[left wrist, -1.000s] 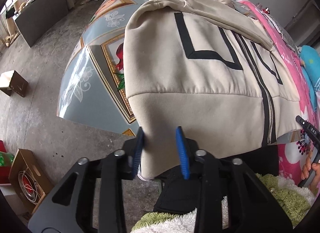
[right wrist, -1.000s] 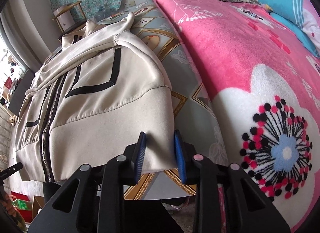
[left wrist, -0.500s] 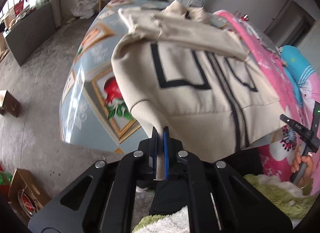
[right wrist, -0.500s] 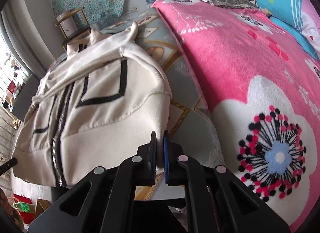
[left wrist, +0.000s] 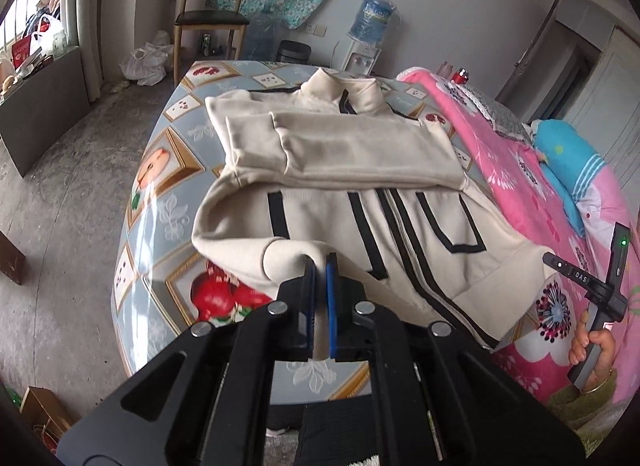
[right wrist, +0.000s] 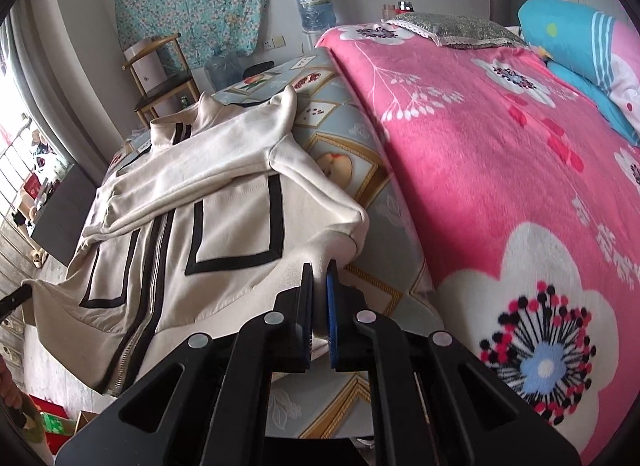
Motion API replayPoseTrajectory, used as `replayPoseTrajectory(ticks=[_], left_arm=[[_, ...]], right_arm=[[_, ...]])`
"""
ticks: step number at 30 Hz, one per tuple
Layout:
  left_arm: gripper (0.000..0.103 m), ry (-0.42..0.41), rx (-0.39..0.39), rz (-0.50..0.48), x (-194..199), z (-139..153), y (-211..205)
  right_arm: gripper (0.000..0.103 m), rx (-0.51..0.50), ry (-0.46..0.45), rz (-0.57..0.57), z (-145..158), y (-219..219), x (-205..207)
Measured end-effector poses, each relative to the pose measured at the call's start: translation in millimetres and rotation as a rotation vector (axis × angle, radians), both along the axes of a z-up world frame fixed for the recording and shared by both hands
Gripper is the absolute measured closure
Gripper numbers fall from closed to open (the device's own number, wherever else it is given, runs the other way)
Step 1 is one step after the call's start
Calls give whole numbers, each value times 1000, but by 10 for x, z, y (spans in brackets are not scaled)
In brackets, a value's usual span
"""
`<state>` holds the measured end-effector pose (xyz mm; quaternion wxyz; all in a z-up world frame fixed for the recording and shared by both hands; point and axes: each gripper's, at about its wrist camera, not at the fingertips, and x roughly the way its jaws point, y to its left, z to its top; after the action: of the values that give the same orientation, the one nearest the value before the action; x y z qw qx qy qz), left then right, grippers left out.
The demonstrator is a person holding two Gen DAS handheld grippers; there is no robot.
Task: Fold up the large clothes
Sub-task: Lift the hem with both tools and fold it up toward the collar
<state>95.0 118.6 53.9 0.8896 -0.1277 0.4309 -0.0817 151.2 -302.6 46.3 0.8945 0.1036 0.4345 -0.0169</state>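
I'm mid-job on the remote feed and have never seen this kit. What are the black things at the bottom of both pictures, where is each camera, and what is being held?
Each picture comes from a camera mounted on a hand-held two-finger gripper, looking forward along its fingers. There is no robot arm; a person holds one in each hand. In the left wrist view the left gripper is shut on the hem of a cream jacket. In the right wrist view the right gripper is shut on the hem's other corner. The jacket, with black stripes and a zip, lies on a table with a fruit-patterned cover, sleeves folded across its chest. Beside it is a pink flowered blanket.
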Motion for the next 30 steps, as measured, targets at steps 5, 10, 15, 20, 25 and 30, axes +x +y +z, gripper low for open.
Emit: replayPoseTrajectory(ticks=[5,10,15,20,25,30], left_arm=[[99,-25,7,13,261,8,72],[99,-38,-6,40,632,-9,234],[99,2,-60,94,1156,-131,483],[90,81,-55,135,1511,-403,604],[33,67,10,207,1306,-452,646],[20,55,58,212,909,-388,596]], right_arm=[[97,-13,-12,20,61,41,211],[97,-44,-46,73,191,164,687],[97,-24,-45,82,128,253,1385],[94,62,77,72,-332,219,1996],[62,131,99,77,-451,135,1937],[25,132,44,82,-290,8,1530]])
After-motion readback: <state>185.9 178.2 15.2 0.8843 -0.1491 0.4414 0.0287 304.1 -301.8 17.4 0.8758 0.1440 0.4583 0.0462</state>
